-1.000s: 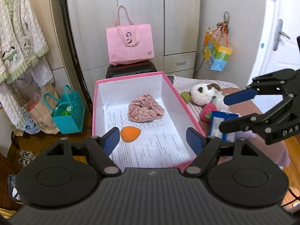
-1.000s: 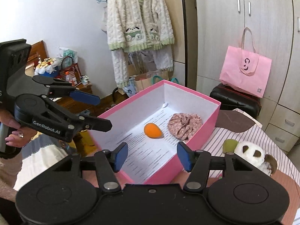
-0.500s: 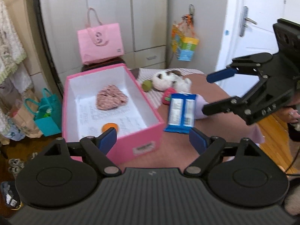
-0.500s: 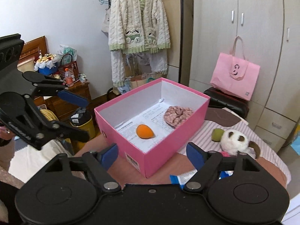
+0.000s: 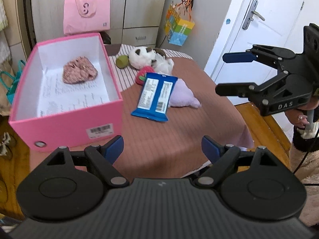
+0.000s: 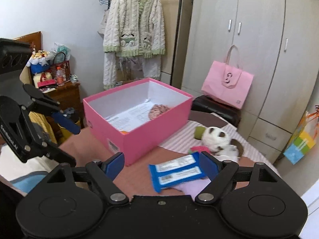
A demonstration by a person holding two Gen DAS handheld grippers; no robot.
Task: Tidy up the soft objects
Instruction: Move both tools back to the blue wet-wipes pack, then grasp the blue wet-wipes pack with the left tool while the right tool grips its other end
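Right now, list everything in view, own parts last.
box: 1, pink, left on table
scrunchie: 1, pink, in box
sponge: 1, orange, in box, mostly hidden
packet: 1, blue, mid-table
cloth: 1, lilac, under packet
panda: 1, white, far table
strawberry: 1, red, beside panda
tote: 1, pink, by wardrobe
cardigan: 1, cream, hanging
left gripper: open, empty
right gripper: open, above packet
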